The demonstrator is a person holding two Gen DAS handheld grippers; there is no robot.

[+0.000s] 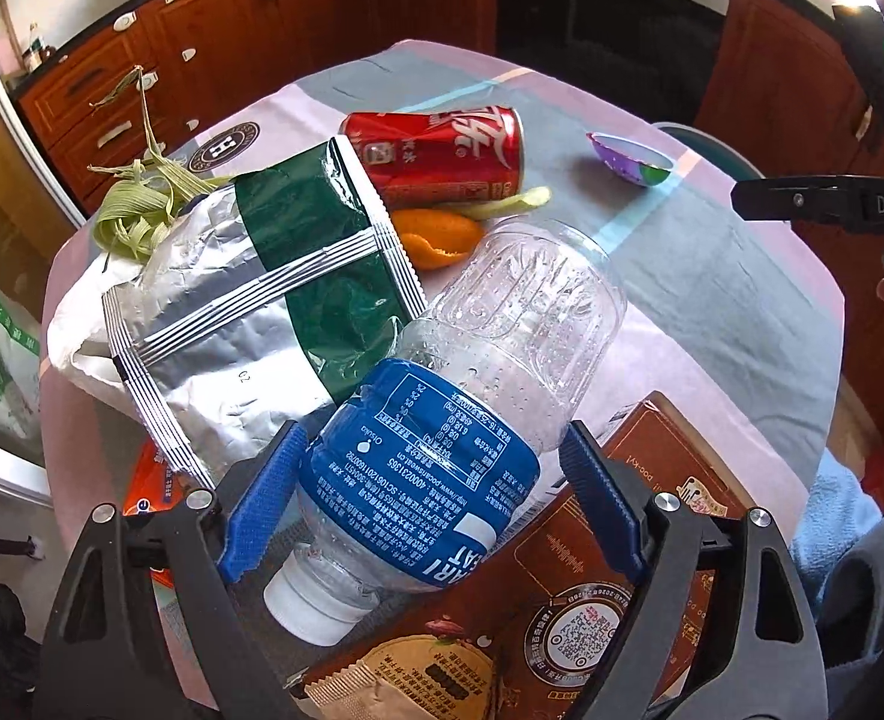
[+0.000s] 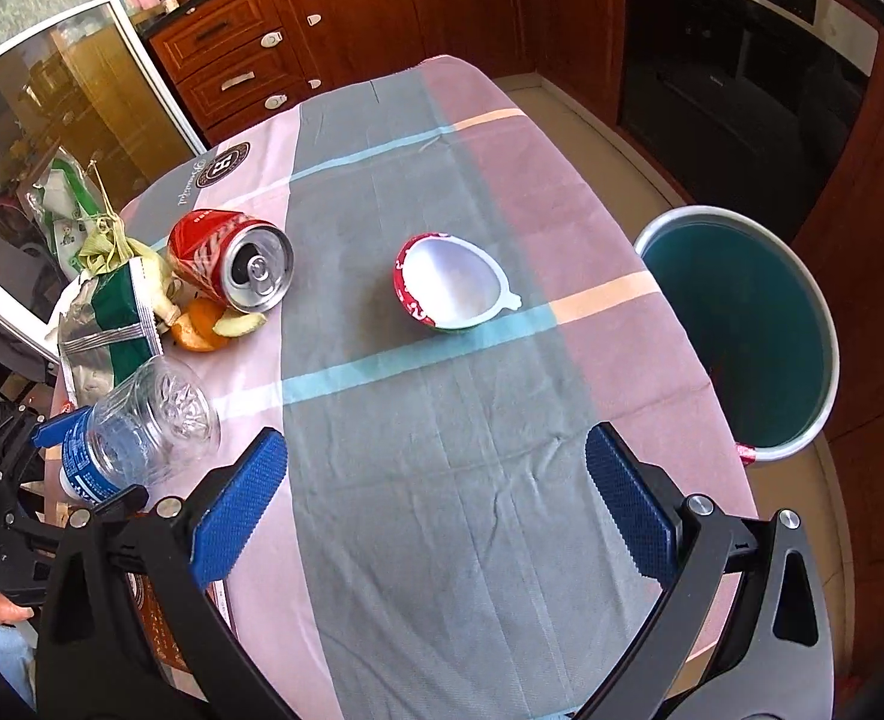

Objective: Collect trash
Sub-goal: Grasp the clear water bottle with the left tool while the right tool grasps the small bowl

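My left gripper point(image 1: 433, 468) is shut on a clear plastic bottle point(image 1: 472, 396) with a blue label, cap towards the camera; it also shows in the right wrist view point(image 2: 136, 426). A foil snack bag point(image 1: 250, 306), a red can point(image 1: 442, 150), orange peel point(image 1: 436, 234) and green leaves point(image 1: 136, 204) lie beyond it on the table. My right gripper point(image 2: 436, 474) is open and empty above the tablecloth point(image 2: 442, 420). A small empty cup point(image 2: 451, 285) lies on its side ahead of it, near the can point(image 2: 232, 258).
A green trash bin point(image 2: 742, 330) stands on the floor off the table's right edge. A brown box point(image 1: 634, 540) and a snack packet point(image 1: 418, 672) lie under the left gripper. Wooden cabinets point(image 2: 346, 18) and an oven point(image 2: 742, 60) stand behind.
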